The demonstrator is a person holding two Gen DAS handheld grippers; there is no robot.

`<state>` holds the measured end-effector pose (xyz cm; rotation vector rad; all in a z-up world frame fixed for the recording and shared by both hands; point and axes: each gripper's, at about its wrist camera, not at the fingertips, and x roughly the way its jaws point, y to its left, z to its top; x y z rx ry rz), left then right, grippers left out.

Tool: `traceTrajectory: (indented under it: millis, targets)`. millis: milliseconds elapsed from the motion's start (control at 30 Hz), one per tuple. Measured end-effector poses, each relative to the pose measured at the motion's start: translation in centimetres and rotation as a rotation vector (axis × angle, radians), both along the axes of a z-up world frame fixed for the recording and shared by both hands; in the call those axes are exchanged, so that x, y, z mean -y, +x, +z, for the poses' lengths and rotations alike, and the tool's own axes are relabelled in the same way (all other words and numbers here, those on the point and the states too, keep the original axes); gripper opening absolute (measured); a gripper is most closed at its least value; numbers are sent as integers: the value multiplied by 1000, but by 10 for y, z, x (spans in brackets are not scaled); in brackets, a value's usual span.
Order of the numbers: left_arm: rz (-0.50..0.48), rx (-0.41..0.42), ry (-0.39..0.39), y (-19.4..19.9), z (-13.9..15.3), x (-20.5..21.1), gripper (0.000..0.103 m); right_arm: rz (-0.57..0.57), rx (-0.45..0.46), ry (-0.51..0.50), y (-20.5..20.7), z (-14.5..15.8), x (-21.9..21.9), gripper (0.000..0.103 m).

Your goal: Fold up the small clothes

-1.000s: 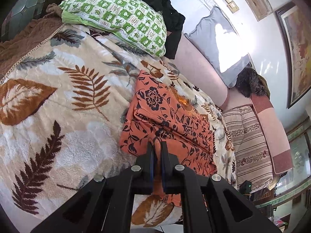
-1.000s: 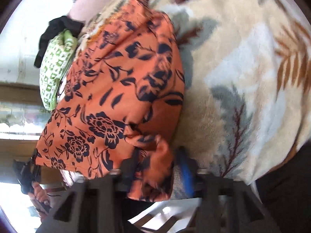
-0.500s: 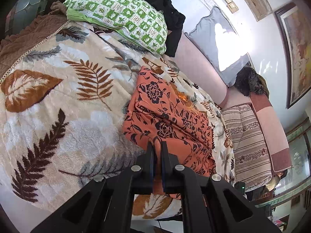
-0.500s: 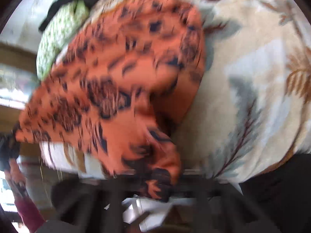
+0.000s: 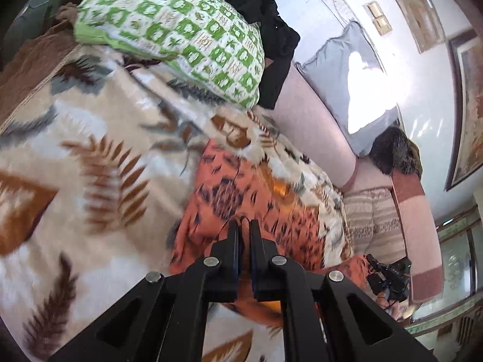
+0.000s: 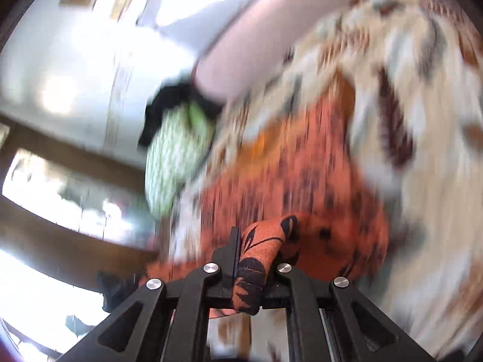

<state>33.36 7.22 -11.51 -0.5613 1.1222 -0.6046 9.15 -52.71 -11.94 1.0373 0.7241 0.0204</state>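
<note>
My left gripper (image 5: 244, 226) is pressed together on an edge of the orange floral garment (image 5: 229, 199). My right gripper (image 6: 256, 244), whose jaws have just been closing, pinches a rolled fold of it. The garment lies on the fuzzy leaf-print blanket (image 5: 90, 157), near the green checked pillow (image 5: 181, 33).

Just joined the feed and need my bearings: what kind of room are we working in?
Most likely a bedroom or sitting room in a home. The work surface is a bed or daybed under a leaf-print blanket, with a green checked pillow and a grey cushion against the wall, where a framed picture hangs.
</note>
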Motion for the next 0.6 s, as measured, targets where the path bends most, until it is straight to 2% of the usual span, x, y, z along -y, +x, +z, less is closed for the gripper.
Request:
traceTrajectory:
  millis: [67,100,200,300,367,433,500,533,600]
  targets:
    - [16,-23,-1,37,-6,25,6,-71,-5,18,36,-10,33,8]
    - [18,-35,14,59,-14,43,6,-108,-20,54,61,-24,46,8]
    - [71,-35,95,109,-43,84,6,-205,-37,141,103,-69,82,10]
    - [121,-52,149,140,-79,101,6,-246,-102,228,134,-126,110,10]
    - [185,-69,127,148,-99,93,6,-259,-112,297,144,-157,120,12]
    - [241,-93,101,146,-113,80,6,-269,-83,363,151,-175,129,12]
    - [259,-92,69,135,-116,69,6,-237,-42,432,158,-182,135,12]
    - [262,-77,63,126,-113,65,6,-214,-34,446,161,-182,136,17]
    - [239,-24,53,102,-101,63,6,-192,-42,420,161,-171,136,24]
